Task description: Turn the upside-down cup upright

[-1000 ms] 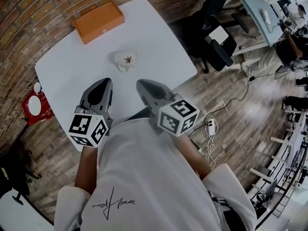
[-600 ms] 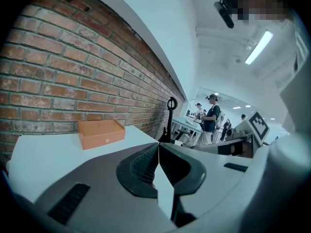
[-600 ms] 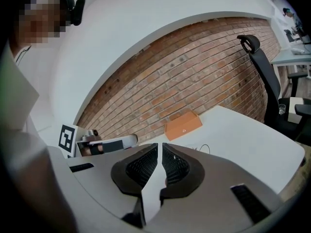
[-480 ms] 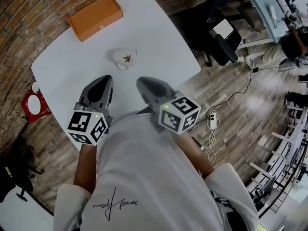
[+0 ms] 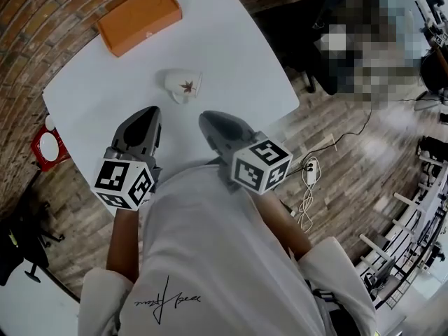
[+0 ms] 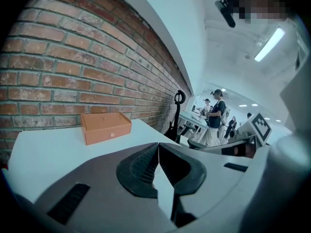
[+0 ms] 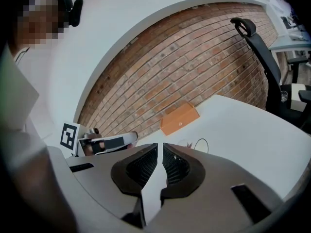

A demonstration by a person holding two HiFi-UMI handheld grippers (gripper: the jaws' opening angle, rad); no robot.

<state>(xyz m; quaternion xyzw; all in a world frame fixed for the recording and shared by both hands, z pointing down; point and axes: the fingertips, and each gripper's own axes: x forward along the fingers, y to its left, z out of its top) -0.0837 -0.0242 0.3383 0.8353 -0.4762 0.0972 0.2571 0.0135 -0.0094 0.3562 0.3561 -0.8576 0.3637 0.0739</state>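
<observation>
While both grippers hang over the near edge of the white table (image 5: 231, 54), the cup (image 5: 183, 86) stands further in, on the far side of them and almost in the middle between their two lines. The left gripper (image 5: 145, 112) has its jaws pressed together with nothing between them. The right gripper (image 5: 208, 119) shows only a thin slit and is also empty. From the head view the cup is about equally far from both tips, perhaps a little closer to the right one. Only the right gripper view shows it, just to the right of the jaw line, so I judge the right side is better placed to reach forward. I cannot tell surely how the cup's axis lies; its wider end seems to point right. The orange box (image 5: 138, 18) lies well apart at the far left.
</observation>
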